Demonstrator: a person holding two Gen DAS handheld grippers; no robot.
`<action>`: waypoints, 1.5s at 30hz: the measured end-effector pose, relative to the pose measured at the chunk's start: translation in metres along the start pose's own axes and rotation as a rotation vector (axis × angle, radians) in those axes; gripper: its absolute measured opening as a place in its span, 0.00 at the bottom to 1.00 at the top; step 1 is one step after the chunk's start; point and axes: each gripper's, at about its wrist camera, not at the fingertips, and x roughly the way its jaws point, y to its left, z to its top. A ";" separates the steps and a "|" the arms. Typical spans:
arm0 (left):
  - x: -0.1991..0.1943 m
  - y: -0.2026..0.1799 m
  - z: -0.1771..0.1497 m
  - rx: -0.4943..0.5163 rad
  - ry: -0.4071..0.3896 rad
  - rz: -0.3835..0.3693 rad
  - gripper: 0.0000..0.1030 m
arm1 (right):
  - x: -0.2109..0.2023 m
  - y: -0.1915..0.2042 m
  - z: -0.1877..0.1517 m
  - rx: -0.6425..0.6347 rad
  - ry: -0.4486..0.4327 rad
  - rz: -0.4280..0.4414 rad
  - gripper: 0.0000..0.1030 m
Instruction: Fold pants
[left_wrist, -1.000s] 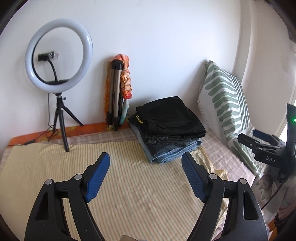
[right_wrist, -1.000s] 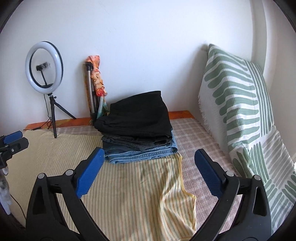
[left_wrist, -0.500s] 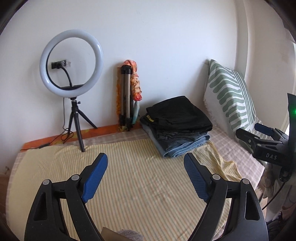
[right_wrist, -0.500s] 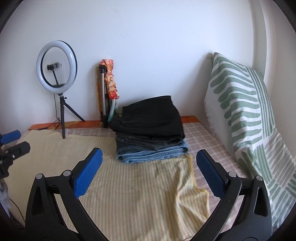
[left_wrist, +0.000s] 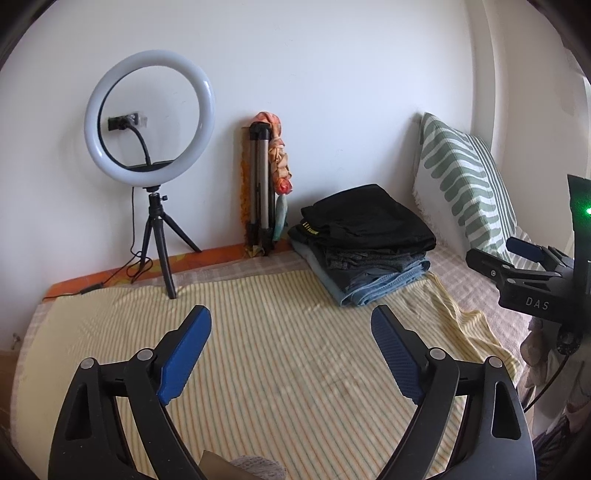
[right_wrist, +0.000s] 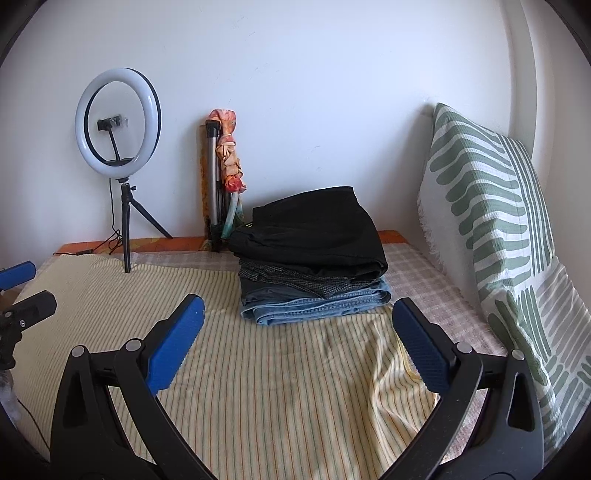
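Note:
A stack of folded pants (left_wrist: 364, 242) lies at the back of the bed, black pair on top, grey in the middle, blue jeans at the bottom; it also shows in the right wrist view (right_wrist: 310, 258). My left gripper (left_wrist: 291, 354) is open and empty above the yellow striped sheet (left_wrist: 280, 369), well short of the stack. My right gripper (right_wrist: 295, 343) is open and empty, in front of the stack. The right gripper shows at the right edge of the left wrist view (left_wrist: 524, 266); the left gripper shows at the left edge of the right wrist view (right_wrist: 22, 291).
A ring light on a small tripod (left_wrist: 151, 122) stands at the back left on the bed. A folded tripod with an orange cloth (left_wrist: 264, 184) leans on the wall. A green striped pillow (right_wrist: 491, 221) stands along the right side. A cable (left_wrist: 125, 269) runs along the back edge.
Both grippers have pulled back and away from the stack, so the bed and stack look smaller and farther. Both stay open and empty.

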 end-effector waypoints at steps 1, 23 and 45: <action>0.001 0.001 0.000 -0.002 0.000 -0.003 0.86 | 0.000 0.000 0.000 -0.002 -0.006 -0.006 1.00; 0.003 0.013 -0.005 -0.011 0.011 0.009 0.88 | 0.009 0.007 -0.002 -0.003 -0.002 0.001 1.00; 0.000 0.012 -0.004 -0.008 0.003 0.005 0.88 | 0.007 0.014 -0.002 -0.012 -0.002 0.010 1.00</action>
